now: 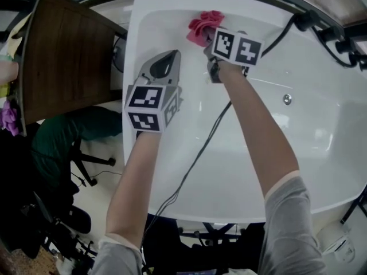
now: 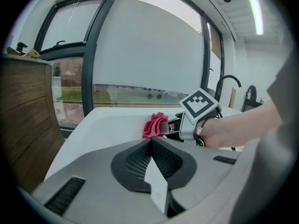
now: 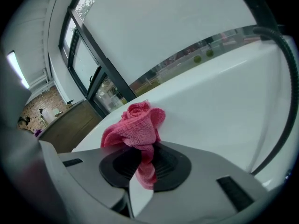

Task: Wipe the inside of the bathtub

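Over bathtub (image 1: 258,153), right gripper (image 1: 210,41) outstretched, cloth (image 1: 203,26) clamped, perhaps touching

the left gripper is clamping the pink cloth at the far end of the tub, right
No: the right gripper clamps the pink cloth at the far end of the tub, as the right gripper view shows. The left gripper is shut, empty.

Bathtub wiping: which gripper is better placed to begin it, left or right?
Right. The right gripper is shut on the pink cloth at the far end of the bathtub; the left gripper is shut on nothing.
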